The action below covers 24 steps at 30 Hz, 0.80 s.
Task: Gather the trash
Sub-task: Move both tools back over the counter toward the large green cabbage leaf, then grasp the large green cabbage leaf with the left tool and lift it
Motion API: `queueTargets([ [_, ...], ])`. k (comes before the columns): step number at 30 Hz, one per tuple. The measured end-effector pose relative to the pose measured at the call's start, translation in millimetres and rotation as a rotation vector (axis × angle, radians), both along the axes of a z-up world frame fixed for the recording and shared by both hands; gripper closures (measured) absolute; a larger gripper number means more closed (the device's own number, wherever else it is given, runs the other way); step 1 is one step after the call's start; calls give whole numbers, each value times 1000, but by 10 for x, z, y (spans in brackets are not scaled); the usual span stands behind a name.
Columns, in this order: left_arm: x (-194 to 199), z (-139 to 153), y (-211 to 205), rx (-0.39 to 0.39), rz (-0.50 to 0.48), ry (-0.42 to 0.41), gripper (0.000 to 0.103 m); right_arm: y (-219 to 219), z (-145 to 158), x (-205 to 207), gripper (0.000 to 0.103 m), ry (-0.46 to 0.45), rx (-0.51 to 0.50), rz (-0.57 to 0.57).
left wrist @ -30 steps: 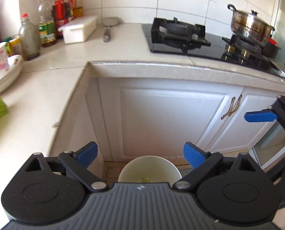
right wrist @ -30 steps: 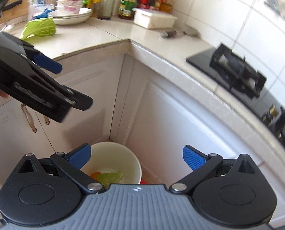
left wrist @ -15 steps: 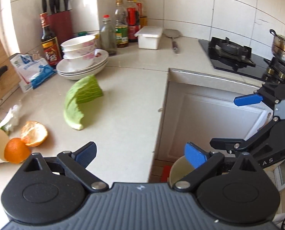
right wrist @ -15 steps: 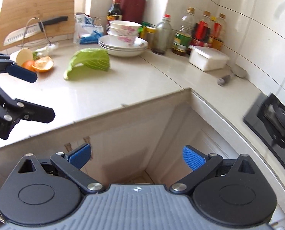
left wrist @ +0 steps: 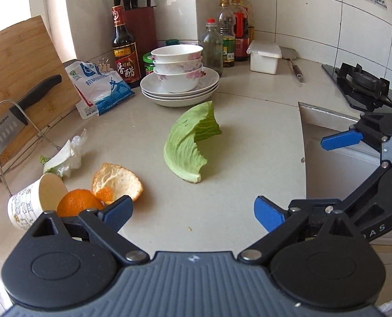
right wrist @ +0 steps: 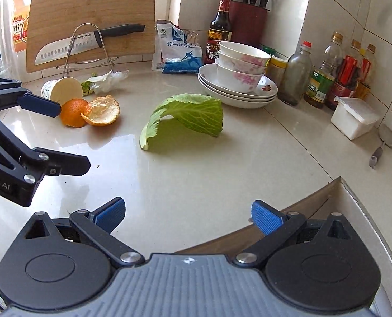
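Blue-padded left gripper (left wrist: 192, 212) and right gripper (right wrist: 188, 215) both wide, empty, seemingly hovering over counter (left wrist: 235, 158).

Cabbage leaf (right wrist: 188, 113) on counter (right wrist: 222, 174), nr plates (right wrist: 238, 92).

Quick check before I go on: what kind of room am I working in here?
Almost certainly a home kitchen: a tiled corner countertop with a knife block, stacked bowls on plates, sauce and oil bottles, and a gas hob at one end.
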<state>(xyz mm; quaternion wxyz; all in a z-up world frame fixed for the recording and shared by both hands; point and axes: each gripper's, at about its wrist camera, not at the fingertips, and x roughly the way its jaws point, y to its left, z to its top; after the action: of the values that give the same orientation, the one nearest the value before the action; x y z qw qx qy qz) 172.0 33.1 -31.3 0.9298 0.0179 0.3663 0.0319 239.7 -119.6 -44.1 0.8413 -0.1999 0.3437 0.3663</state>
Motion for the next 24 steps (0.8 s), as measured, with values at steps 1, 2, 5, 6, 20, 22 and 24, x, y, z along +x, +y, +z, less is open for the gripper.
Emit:
queueTargets([
  [1, 55, 6, 30, -2, -10, -2, 5, 18, -13, 26, 0, 3, -2, -1],
  [2, 133, 15, 69, -8, -25, -3, 5, 30, -27, 52, 0, 6, -3, -4],
  [5, 353, 36, 188, 0, -59, -1, 5, 47, -70, 128, 0, 21, -4, -20],
  [6, 414, 45, 222, 6, -73, -5, 6, 48, -86, 154, 0, 27, -3, -26],
  [20, 1064, -221, 489, 84, -226, 124, 11, 162, -273, 426, 0, 99, 7, -38],
  [22, 1140, -276, 471, 78, -240, 128, 14, 181, -270, 451, 0, 103, 12, -33],
  [24, 1224, -319, 441, 70, -271, 131, 16, 186, -270, 468, 0, 106, 13, -32],
])
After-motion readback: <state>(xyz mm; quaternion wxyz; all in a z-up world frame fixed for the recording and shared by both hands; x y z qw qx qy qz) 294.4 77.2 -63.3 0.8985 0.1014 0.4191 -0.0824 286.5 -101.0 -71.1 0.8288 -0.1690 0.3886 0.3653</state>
